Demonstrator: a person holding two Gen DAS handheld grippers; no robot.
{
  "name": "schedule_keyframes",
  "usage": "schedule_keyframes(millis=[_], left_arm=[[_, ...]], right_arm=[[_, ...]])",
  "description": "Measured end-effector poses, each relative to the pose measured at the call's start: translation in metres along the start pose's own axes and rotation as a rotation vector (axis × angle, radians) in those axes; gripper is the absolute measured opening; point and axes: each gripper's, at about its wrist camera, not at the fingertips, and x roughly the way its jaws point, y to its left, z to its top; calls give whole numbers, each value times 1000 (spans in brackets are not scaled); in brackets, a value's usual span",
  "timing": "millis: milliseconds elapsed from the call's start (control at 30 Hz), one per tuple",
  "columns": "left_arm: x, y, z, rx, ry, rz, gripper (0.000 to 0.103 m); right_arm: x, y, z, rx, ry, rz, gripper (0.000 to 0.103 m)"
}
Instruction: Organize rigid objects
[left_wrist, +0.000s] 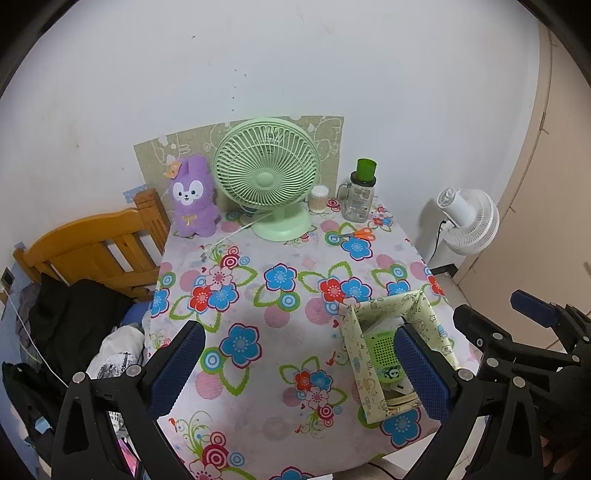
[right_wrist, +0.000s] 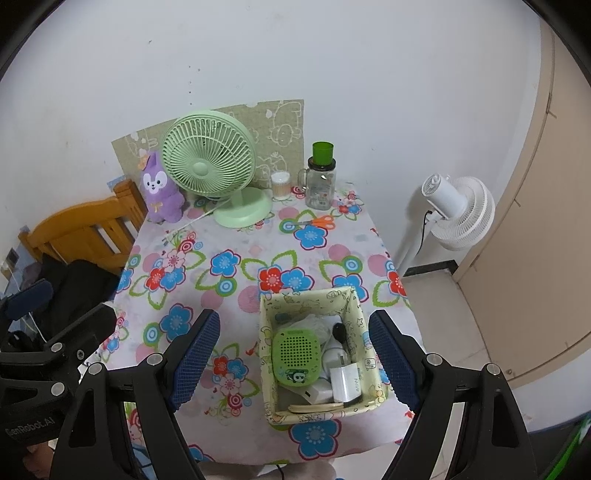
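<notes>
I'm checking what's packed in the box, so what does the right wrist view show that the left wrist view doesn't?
Only the right wrist view looks down into the patterned box: a white charger and a black-tipped item.
Only the left wrist view shows the box mostly side-on.
Both show the green speaker, the green fan, the orange scissors and the purple plush.

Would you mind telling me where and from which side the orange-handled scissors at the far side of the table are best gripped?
Grip the scissors across the orange handle loops, coming from above. They lie flat on the tablecloth, handles toward the right and closed blades pointing left; the loops look like the thickest part to pinch, though they are small in view.
</notes>
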Motion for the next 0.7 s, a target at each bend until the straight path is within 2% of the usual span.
schedule_keyframes(millis=[700], left_arm=[[5,2,0,11,0,-2,103]], right_arm=[[4,8,0,5,12,-25,85]])
